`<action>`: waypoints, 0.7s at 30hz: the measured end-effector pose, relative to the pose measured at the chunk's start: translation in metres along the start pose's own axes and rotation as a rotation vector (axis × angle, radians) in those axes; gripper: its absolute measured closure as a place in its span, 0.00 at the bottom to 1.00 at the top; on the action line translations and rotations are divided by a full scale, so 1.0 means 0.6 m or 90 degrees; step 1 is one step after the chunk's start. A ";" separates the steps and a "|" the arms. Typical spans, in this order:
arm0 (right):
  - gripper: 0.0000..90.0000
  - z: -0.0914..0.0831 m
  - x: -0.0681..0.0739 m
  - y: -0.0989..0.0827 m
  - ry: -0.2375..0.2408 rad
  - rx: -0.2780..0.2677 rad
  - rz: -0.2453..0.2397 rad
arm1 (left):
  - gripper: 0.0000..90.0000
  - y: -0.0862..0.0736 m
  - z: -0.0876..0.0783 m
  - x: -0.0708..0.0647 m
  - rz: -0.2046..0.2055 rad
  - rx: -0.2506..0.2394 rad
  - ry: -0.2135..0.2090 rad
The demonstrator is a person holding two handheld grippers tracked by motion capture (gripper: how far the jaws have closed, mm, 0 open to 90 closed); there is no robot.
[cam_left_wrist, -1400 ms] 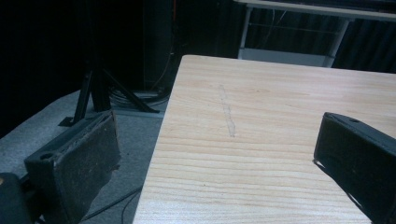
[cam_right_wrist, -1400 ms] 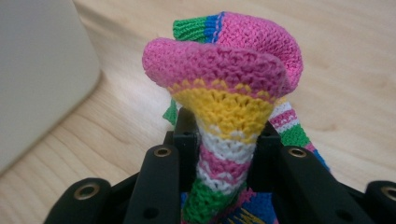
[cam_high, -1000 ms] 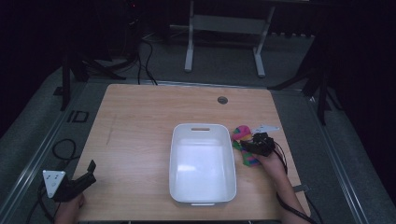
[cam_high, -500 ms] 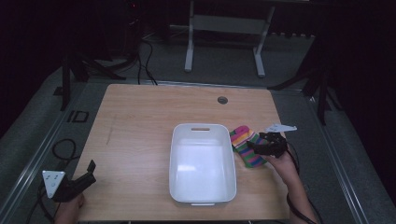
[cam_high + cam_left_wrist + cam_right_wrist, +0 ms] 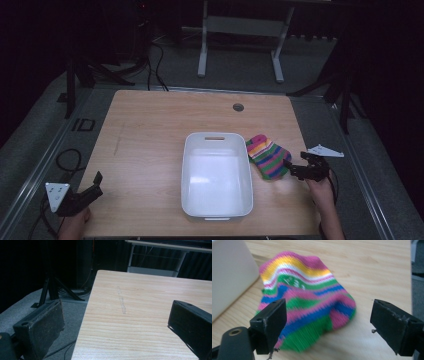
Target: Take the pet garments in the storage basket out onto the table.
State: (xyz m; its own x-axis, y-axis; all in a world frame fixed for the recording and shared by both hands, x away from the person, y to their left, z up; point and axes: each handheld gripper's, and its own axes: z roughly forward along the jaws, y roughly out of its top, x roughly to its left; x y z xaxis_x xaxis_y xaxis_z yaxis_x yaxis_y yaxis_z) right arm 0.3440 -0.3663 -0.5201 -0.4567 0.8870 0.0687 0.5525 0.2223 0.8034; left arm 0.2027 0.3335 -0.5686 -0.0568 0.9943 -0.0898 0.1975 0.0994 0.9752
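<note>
A sock (image 5: 267,156) striped in pink, green, blue and yellow lies crumpled on the wooden table (image 5: 150,140), just right of a white bin (image 5: 216,136). My right gripper (image 5: 292,170) sits at the sock's right end, and its jaws have just been opening. In the right gripper view the sock (image 5: 307,302) rests on the wood ahead of the right gripper (image 5: 328,312), whose pads stand wide apart and clear of it. My left gripper (image 5: 97,182) rests at the table's near left corner. Its jaws are open over bare wood in the left gripper view (image 5: 116,312).
The white bin holds nothing. A round cable hole (image 5: 238,107) sits near the table's far edge. Beyond the table stand a white desk frame (image 5: 240,30) and a dark stand (image 5: 51,288) with cables on the grey floor.
The right gripper has opened, let go of the sock and drawn back to the right and toward the person. The sock now lies spread beside the bin. The left gripper stayed put.
</note>
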 end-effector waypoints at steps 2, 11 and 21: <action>0.15 -0.006 -0.006 -0.013 -0.013 0.005 0.007 | 0.01 0.000 0.000 0.000 0.000 0.000 0.000; 0.15 -0.026 -0.005 -0.073 -0.059 -0.005 0.011 | 0.01 0.000 0.000 -0.001 0.000 0.000 0.000; 0.15 -0.059 0.000 -0.115 -0.097 -0.034 0.028 | 0.01 0.000 0.000 -0.001 0.001 0.001 0.001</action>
State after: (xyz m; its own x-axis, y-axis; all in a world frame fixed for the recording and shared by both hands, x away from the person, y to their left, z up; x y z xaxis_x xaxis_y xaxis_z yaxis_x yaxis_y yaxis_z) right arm 0.2813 -0.3961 -0.5547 -0.3201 0.9472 0.0176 0.5305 0.1638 0.8317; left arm 0.2029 0.3329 -0.5687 -0.0572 0.9945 -0.0877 0.1986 0.0974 0.9752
